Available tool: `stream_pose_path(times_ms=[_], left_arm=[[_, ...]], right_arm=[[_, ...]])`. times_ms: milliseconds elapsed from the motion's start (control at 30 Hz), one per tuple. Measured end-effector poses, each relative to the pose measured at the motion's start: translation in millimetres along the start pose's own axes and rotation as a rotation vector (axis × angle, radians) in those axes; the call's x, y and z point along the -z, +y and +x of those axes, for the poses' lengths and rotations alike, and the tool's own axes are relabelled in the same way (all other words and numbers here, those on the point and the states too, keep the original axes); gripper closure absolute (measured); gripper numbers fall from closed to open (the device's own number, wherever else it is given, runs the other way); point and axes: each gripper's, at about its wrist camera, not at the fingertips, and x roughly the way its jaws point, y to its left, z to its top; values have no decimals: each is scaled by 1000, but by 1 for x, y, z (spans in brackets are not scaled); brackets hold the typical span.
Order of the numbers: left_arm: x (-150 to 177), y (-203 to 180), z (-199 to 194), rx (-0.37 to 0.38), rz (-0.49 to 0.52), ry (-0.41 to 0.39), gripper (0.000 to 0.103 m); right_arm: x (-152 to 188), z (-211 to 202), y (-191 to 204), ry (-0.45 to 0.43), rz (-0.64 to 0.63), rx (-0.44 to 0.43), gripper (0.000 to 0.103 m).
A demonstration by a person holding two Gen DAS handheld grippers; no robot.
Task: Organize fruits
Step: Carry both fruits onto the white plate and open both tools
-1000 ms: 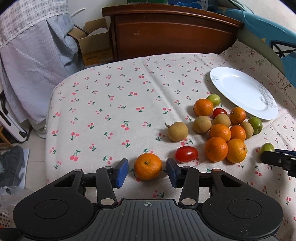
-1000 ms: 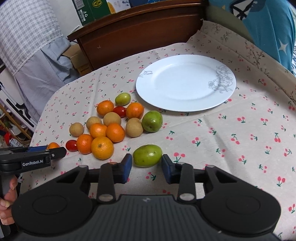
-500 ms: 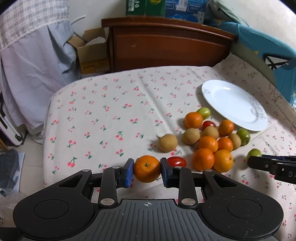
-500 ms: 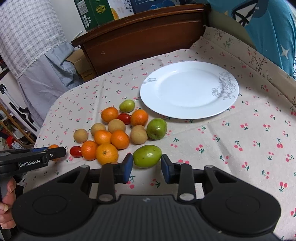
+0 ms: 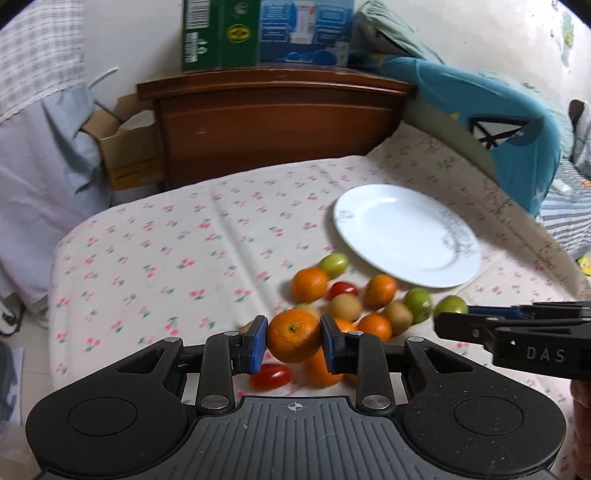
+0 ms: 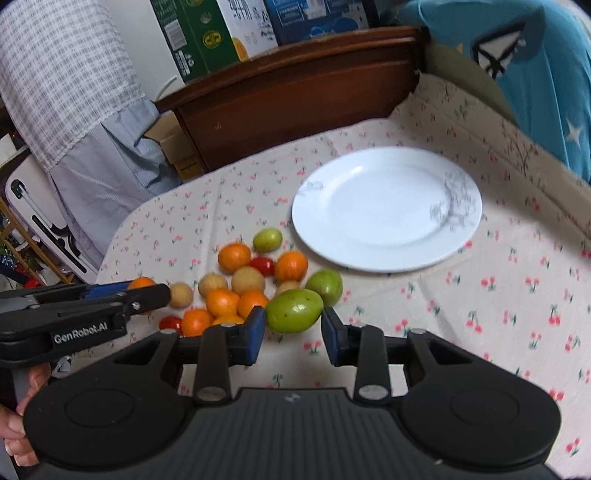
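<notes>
My left gripper [image 5: 294,341] is shut on an orange mandarin [image 5: 293,335] and holds it lifted above the cloth. My right gripper [image 6: 293,325] is shut on a large green fruit [image 6: 294,311], also lifted. A white plate [image 6: 386,206] lies bare at the back right; it also shows in the left wrist view [image 5: 404,234]. A pile of mandarins, brown round fruits, green fruits and red tomatoes [image 6: 243,280] lies on the cloth left of the plate. The right gripper [image 5: 517,336] shows in the left wrist view, and the left gripper [image 6: 81,310] in the right wrist view.
The cherry-print cloth [image 5: 166,258] covers the surface. A wooden headboard [image 5: 273,122] stands behind with boxes [image 5: 266,33] on top. A blue pillow [image 5: 491,122] lies at the right, a cardboard box [image 5: 122,147] and grey fabric at the left.
Both grippers closed on their fruits, the left on the mandarin and the right on the green fruit, and lifted them off the cloth.
</notes>
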Motion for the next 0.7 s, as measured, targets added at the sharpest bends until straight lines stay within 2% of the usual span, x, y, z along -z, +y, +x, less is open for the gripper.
stream_pose_path(times_ms=[267, 700], left_arm=[[-26, -21, 24, 83, 72, 9, 75], [-55, -43, 70, 151, 112, 12, 75]], right_arm=[[-24, 9, -21, 17, 50, -1, 70], [-45, 25, -54, -13, 157, 117, 70]])
